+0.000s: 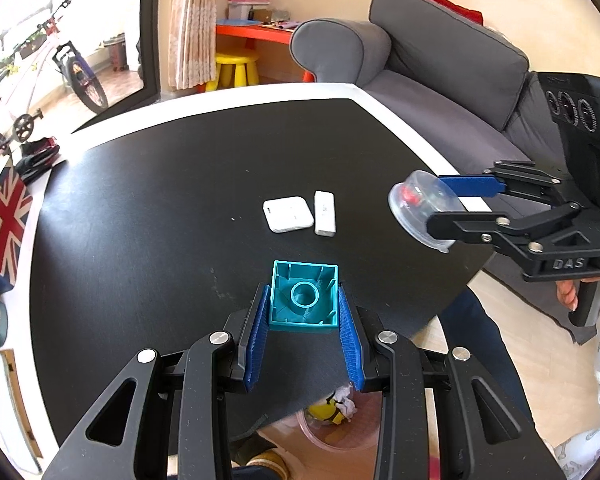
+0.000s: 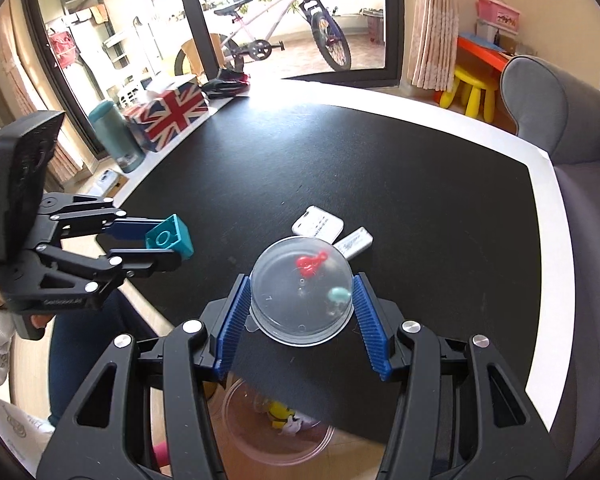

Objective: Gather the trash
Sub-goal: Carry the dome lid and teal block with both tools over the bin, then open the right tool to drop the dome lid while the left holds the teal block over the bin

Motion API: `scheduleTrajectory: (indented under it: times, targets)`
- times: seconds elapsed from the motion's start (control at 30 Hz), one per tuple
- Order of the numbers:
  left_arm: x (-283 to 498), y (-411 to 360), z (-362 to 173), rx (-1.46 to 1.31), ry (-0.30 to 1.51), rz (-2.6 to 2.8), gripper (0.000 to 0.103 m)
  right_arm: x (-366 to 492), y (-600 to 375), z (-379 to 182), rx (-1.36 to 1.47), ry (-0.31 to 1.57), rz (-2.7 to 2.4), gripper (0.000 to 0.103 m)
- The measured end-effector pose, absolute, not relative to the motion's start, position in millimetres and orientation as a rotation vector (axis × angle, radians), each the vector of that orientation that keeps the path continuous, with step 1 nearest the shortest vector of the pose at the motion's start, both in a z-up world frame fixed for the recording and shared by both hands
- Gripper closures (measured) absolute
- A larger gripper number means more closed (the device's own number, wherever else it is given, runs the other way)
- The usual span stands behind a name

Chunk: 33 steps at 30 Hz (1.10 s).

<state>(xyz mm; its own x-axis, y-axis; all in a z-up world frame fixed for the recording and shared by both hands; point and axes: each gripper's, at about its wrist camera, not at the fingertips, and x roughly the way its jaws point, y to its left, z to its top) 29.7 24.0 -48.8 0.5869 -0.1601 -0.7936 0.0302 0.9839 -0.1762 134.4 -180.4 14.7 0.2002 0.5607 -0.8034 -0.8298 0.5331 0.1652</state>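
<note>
My left gripper [image 1: 303, 304] is shut on a teal toy brick [image 1: 304, 298], held above the near edge of the black table [image 1: 160, 200]; it also shows in the right wrist view [image 2: 170, 240]. My right gripper [image 2: 302, 300] is shut on a clear plastic dome capsule [image 2: 302, 290] with small red and teal pieces inside, also seen in the left wrist view [image 1: 420, 210]. Below the table edge stands a clear pink bin [image 2: 276, 432] holding a yellow toy and crumpled paper; it shows in the left wrist view too [image 1: 332, 424].
Two white devices [image 1: 288, 214] [image 1: 325, 213] lie mid-table. A Union Jack box [image 2: 168, 114] and a teal bottle [image 2: 116, 138] stand at the table's far left edge. A grey sofa [image 1: 440, 68] runs along the right side. A person's legs are by the near edge.
</note>
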Motion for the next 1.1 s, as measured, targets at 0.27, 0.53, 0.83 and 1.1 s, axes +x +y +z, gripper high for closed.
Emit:
scheduleTrajectory:
  times: [0.27,0.53,0.83,1.1]
  targets:
    - [1,-1,-48,-0.139,0.93,-0.132,0.07,91,-217,20,-0.31,0.946,1.005,0.051]
    - [-22,-24,-55,-0.147,0.928,-0.158,0.07,57,-244,8,-0.298,0.979,1.021,0.051]
    - [-44,-40,-76,-0.155,0.954,-0.177,0.07,30,-262,-25,-0.31,1.032,1.022,0.051]
    - [-56,-49,-91,-0.168,0.971,-0.187,0.07,22,-265,-42,-0.301,1.05,1.024,0.05]
